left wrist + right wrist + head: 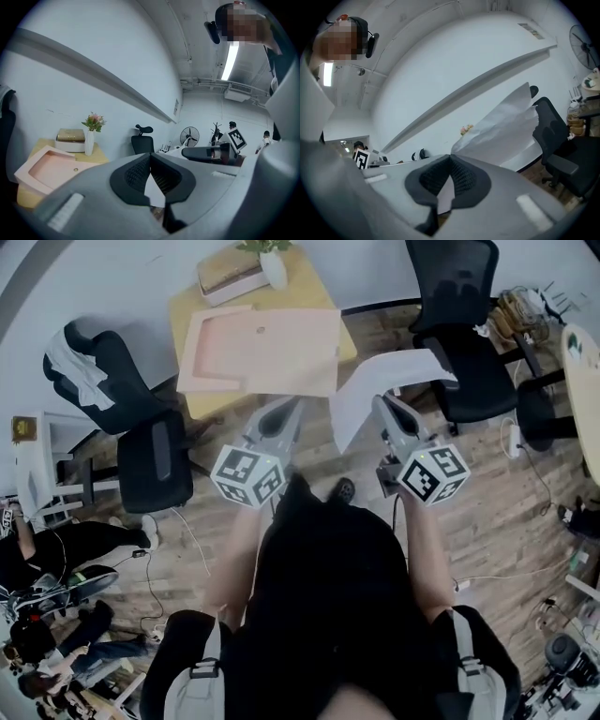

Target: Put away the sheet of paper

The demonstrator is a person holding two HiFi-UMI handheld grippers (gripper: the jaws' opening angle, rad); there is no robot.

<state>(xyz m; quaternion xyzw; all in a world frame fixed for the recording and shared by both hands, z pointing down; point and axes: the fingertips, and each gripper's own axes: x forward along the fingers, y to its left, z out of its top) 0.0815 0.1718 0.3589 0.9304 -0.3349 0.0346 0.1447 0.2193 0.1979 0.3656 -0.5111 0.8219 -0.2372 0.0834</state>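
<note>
At the left of the head view, a black office chair (141, 427) is seen on the wooden floor (487, 512), beside a yellow bench (190, 313). On the bench a pink tray (272, 352) is laid flat, and behind it a white vase (274, 268) with flowers is stood next to a flat box (225, 273). The same tray (47, 168), vase (89, 143) and box (71, 136) are shown low at the left of the left gripper view.

The left tongs (291, 409) are held in the air in front of the bench, pointed towards the tray. In the left gripper view the tongs (150, 155) are seen closed, the two jaw tips pressed together, and nothing is seen reaching out past them.

Further right, the sheet of paper (384, 381) is held up above the floor, between the bench and a second black office chair (464, 343). It is pinched by its near edge in the right tongs (382, 401). In the right gripper view the jaws of these tongs (451, 155) are clamped on the sheet (506, 122), which is fanned upward and to the right from the tips, slightly curled. The second chair (558, 140) is partly covered by it there.
</note>
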